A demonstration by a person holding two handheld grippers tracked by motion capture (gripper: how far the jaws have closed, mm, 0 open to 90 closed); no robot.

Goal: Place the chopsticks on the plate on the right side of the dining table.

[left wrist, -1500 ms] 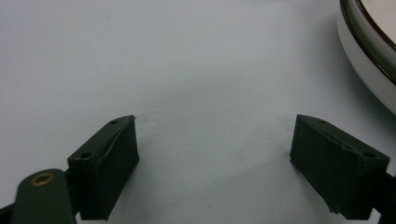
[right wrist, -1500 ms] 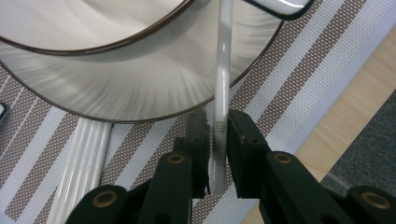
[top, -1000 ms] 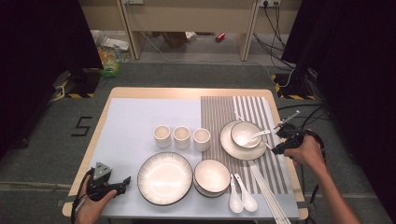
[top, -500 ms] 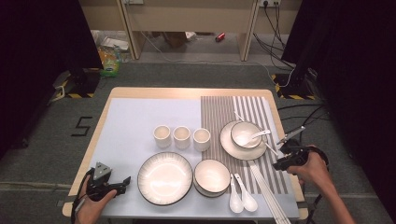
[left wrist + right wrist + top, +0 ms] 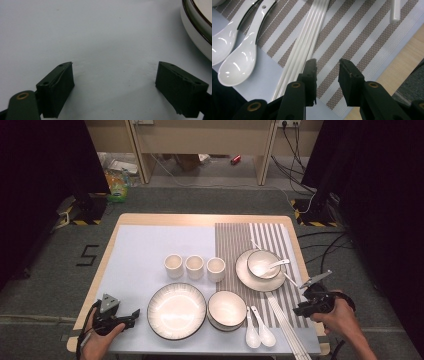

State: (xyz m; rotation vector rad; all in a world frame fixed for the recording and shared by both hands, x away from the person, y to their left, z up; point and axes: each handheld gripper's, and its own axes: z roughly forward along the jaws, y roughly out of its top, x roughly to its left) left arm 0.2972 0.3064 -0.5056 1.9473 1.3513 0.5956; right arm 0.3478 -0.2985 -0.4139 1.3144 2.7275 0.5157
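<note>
White chopsticks lie in a tight bundle on the striped mat, running along its length near the table's right front corner; in the high view the chopsticks reach from beside the saucer to the table's front edge. The right gripper hangs just above them with its jaws a narrow gap apart and nothing between them; its left jaw sits over the edge of the bundle, the right jaw over bare mat. Whether a jaw touches the chopsticks cannot be told. In the high view the right gripper is at the mat's right edge, held in the right hand.

Two white spoons lie side by side just left of the chopsticks, bowls toward the person, partly on the mat and partly on the pale cloth. A bowl stands beside them, and a plate beside that. Behind, three cups stand in a row; a small bowl holding a spoon sits on the saucer.

The left gripper rests low at the table's left front, well apart from the chopsticks, jaws wide apart and empty over bare cloth, the plate's rim close at one side.
</note>
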